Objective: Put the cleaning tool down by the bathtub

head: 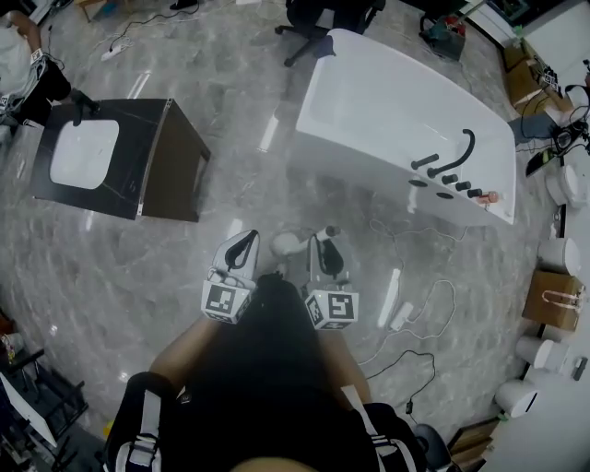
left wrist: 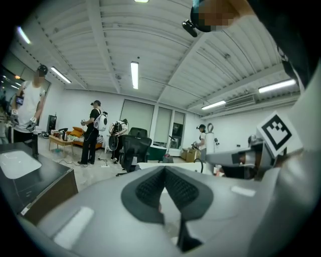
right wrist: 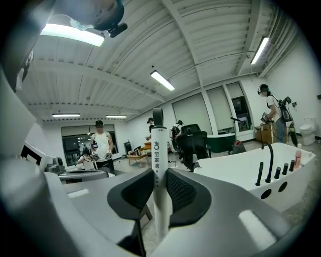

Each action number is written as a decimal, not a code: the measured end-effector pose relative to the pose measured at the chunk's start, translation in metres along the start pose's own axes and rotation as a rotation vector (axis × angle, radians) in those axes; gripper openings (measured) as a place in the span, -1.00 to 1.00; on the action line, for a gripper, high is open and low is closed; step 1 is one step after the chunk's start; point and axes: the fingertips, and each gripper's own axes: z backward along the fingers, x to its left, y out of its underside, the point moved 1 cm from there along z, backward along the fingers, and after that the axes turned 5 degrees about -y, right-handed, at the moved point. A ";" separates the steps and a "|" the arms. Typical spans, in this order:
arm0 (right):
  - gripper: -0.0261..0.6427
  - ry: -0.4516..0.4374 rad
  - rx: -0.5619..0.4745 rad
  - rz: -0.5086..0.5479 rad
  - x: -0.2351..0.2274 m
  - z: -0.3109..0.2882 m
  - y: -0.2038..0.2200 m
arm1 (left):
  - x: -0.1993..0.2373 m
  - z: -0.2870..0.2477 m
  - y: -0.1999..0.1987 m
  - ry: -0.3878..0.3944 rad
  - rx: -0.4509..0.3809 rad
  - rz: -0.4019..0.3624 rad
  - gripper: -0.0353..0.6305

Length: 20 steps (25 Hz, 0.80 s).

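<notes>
My right gripper (right wrist: 159, 173) is shut on the white handle of the cleaning tool (right wrist: 158, 145), which stands upright between its pads. In the head view the right gripper (head: 324, 251) is held in front of the person over the grey floor, and the tool's top end (head: 331, 231) shows just beyond it. The white bathtub (head: 369, 83) with a black faucet (head: 458, 152) stands further ahead to the right, and it also fills the right side of the right gripper view as the bathtub (right wrist: 235, 170). My left gripper (head: 241, 247) hovers beside the right one, and the left gripper (left wrist: 164, 170) is shut with nothing in it.
A black vanity cabinet with a white sink (head: 120, 157) stands ahead on the left. Cables and a power strip (head: 401, 313) lie on the floor to the right. Toilets (head: 558, 253) and a paper bag (head: 553, 295) line the right edge. An office chair (head: 323, 23) and people are beyond.
</notes>
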 end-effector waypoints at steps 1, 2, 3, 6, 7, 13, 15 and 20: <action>-0.67 -0.006 0.005 0.005 -0.004 -0.005 0.000 | 0.002 -0.004 0.000 -0.016 0.001 -0.005 -0.87; -0.67 -0.010 0.008 0.008 -0.009 -0.011 -0.001 | 0.005 -0.009 -0.001 -0.032 0.005 -0.005 -0.87; -0.67 -0.011 0.010 0.010 -0.014 -0.017 -0.001 | 0.007 -0.014 -0.002 -0.045 0.010 -0.002 -0.87; -0.67 -0.009 0.014 0.011 -0.023 -0.029 -0.002 | 0.012 -0.026 -0.005 -0.056 0.004 -0.019 -0.87; -0.67 -0.007 0.015 0.013 -0.025 -0.032 -0.002 | 0.013 -0.030 -0.004 -0.055 0.001 -0.021 -0.87; -0.67 0.022 0.019 0.007 -0.034 -0.058 0.001 | 0.030 -0.055 0.007 -0.033 0.019 -0.030 -0.87; -0.67 0.039 0.027 0.007 -0.039 -0.068 0.006 | 0.034 -0.067 0.010 -0.015 0.023 -0.016 -0.87; -0.67 0.089 0.052 0.002 -0.049 -0.096 0.018 | 0.047 -0.097 0.023 0.028 0.051 0.014 -0.87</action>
